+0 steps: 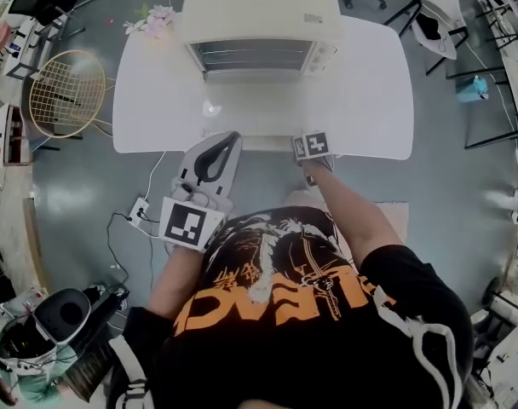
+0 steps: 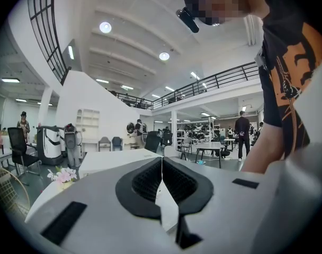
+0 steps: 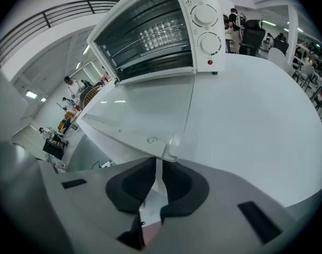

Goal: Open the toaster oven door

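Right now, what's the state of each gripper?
Left tongs: closed, empty.
Right tongs: closed, apparently pinching the end of the door handle.

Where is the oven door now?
In the right gripper view the white toaster oven's glass door lies open, flat over the white table, its handle just ahead of the right claw.

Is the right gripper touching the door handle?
Cannot tell. In the right gripper view the door handle sits right at the tips of the right gripper, jaws shut, but neither a gap nor a pinch shows plainly.
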`<act>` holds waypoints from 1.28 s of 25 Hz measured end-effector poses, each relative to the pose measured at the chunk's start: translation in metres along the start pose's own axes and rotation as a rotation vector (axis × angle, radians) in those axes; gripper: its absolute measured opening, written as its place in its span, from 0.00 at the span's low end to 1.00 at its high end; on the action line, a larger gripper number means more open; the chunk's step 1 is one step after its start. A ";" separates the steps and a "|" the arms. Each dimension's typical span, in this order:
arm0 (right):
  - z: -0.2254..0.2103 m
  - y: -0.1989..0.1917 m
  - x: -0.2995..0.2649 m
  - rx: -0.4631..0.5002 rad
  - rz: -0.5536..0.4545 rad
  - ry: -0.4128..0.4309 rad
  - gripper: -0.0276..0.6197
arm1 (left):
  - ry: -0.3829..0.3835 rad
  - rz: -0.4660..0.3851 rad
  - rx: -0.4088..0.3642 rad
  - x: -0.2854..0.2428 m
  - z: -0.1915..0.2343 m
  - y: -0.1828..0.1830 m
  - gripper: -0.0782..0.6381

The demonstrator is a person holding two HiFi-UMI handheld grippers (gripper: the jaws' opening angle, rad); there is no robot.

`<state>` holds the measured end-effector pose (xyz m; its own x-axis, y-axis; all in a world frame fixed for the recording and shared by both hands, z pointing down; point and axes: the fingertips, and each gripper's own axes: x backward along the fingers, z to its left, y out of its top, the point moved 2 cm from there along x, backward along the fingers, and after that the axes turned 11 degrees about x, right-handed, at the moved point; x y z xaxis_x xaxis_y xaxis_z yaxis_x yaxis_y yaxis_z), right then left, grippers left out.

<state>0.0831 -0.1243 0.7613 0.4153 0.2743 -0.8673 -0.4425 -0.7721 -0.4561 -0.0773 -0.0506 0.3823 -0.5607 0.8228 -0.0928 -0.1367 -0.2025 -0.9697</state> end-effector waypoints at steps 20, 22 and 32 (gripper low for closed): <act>0.008 0.005 0.083 0.037 -0.298 0.027 0.08 | -0.034 0.001 -0.024 -0.006 -0.001 -0.003 0.14; 0.015 0.023 0.099 0.047 -0.364 0.039 0.08 | -0.040 0.005 -0.022 -0.009 -0.002 -0.004 0.14; 0.058 0.104 0.164 0.167 -0.593 0.079 0.08 | -0.081 -0.016 -0.028 -0.019 -0.006 0.005 0.14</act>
<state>0.0588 -0.1264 0.5596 0.6835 0.5805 -0.4426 -0.2346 -0.3996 -0.8862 -0.0622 -0.0641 0.3782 -0.6229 0.7800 -0.0601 -0.1234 -0.1738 -0.9770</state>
